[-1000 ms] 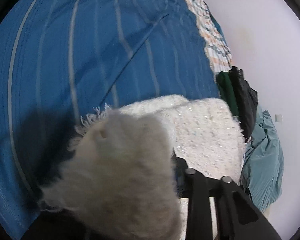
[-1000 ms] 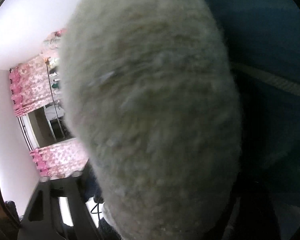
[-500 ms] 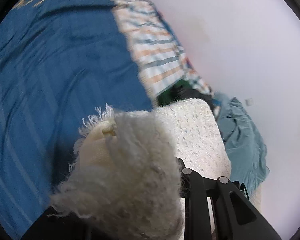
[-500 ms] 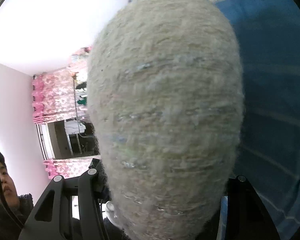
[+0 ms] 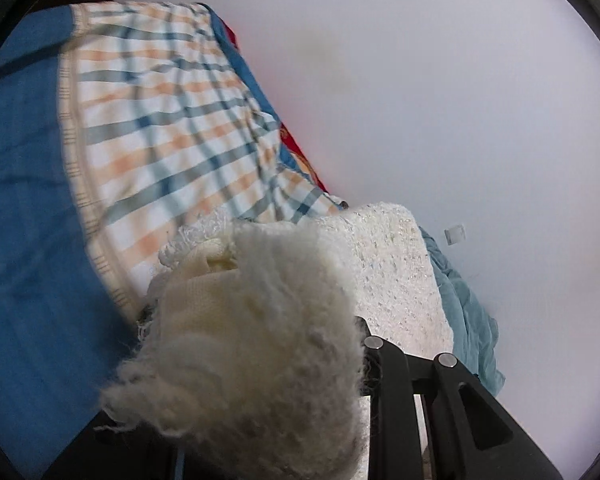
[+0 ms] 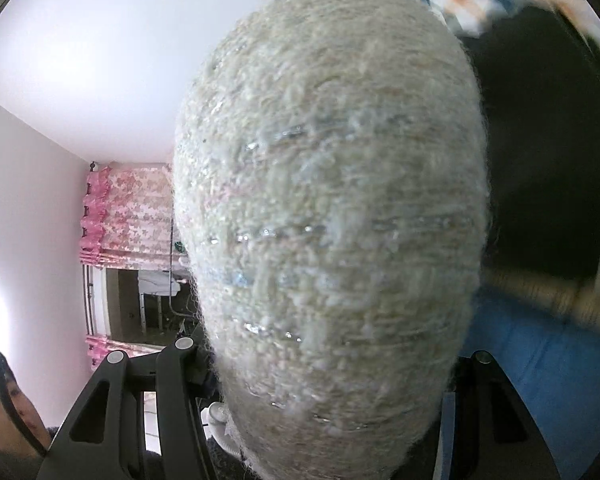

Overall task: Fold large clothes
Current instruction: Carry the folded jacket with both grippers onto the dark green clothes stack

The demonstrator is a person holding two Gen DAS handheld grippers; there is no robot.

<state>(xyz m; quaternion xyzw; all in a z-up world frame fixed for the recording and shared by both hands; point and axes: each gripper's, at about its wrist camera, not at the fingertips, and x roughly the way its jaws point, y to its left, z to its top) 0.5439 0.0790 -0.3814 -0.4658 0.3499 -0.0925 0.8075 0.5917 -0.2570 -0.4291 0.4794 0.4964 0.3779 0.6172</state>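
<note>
The fluffy cream knitted garment (image 5: 388, 264) hangs bunched above the blue striped bedspread (image 5: 24, 208), stretched between both tools. The left gripper (image 5: 284, 360) is pinched tight on one fringed end; the right gripper (image 6: 332, 380) clamps a thick wad of it, both equally close.

Fuzzy cream knit garment (image 5: 396, 264), glinting threads; matt black plastic tongs (image 6: 332, 364).

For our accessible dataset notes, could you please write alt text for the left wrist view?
The left gripper is shut on a bunched edge of a fluffy cream knit garment, lifted above a blue bedcover. Behind lie a plaid blanket and a teal cloth against a white wall.
</note>
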